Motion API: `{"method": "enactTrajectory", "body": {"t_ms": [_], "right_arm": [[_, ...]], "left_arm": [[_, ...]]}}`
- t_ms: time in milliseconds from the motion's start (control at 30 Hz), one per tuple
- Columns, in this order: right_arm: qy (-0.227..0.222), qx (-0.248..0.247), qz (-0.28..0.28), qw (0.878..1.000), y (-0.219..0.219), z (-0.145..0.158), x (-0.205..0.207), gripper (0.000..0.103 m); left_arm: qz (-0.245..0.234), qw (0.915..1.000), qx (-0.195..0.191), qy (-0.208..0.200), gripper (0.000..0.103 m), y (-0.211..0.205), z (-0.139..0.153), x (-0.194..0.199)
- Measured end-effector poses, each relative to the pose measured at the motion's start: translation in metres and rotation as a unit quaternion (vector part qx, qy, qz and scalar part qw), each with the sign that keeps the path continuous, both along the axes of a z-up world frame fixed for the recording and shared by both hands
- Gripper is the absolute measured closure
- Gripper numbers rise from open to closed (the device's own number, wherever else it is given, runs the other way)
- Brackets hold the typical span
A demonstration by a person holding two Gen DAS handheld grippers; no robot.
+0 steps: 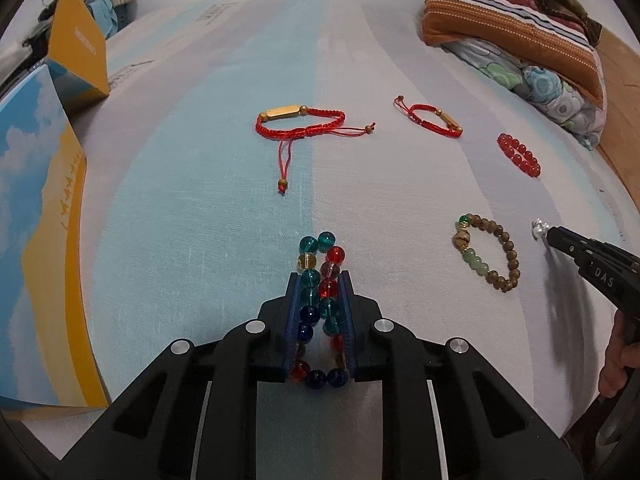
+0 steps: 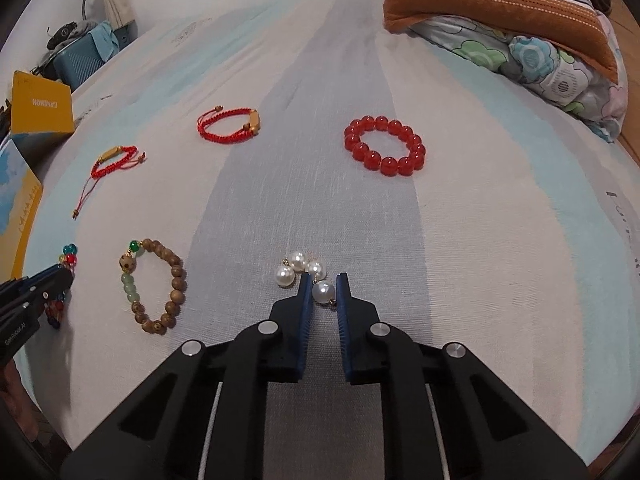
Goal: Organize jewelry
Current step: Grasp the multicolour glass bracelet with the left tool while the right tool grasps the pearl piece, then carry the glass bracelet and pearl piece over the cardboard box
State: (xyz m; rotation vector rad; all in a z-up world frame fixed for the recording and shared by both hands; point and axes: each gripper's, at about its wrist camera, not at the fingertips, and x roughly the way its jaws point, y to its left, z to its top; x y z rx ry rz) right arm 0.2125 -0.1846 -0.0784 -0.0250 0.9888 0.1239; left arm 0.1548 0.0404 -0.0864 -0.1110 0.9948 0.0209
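Note:
My left gripper [image 1: 320, 278] is shut on a multicoloured glass bead bracelet [image 1: 320, 304], squeezed flat between the pads on the striped bed sheet [image 1: 200, 220]. My right gripper [image 2: 323, 278] has its jaws narrowly apart around one pearl of a pearl piece [image 2: 298, 268]; I cannot tell whether they press on it. It shows at the right of the left view [image 1: 554, 236]. Two red cord bracelets [image 1: 300, 122] [image 1: 434, 118], a red bead bracelet [image 2: 384, 146] and a wooden bead bracelet [image 2: 158, 286] lie on the sheet.
An open yellow and blue box [image 1: 44, 220] with its lid [image 1: 80, 44] stands at the left edge of the bed. Folded quilts and a striped pillow [image 2: 520, 20] are piled at the far right. A blue crate [image 2: 80, 60] stands beyond the bed.

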Motion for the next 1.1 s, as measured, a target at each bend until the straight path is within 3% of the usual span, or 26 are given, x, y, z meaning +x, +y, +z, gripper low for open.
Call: {"method": "enactTrajectory", "body": {"t_ms": [767,833,1100], "right_arm": [[-0.025,0.008,0.003,1.000,0.002,0.039,-0.015,0.092],[-0.027,0.009,0.003,1.000,0.003,0.044,-0.017,0.092],[-0.039,0.013,0.004,0.999,0.008,0.067,-0.027,0.092]], "left_arm": [[-0.005,0.9999,0.005,-0.014,0.085,-0.006,0.029,-0.011],[-0.005,0.9999,0.008,-0.014,0.093,-0.006,0.032,-0.013],[-0.006,0.9997,0.005,-0.023,0.094,-0.005,0.051,-0.021]]}}
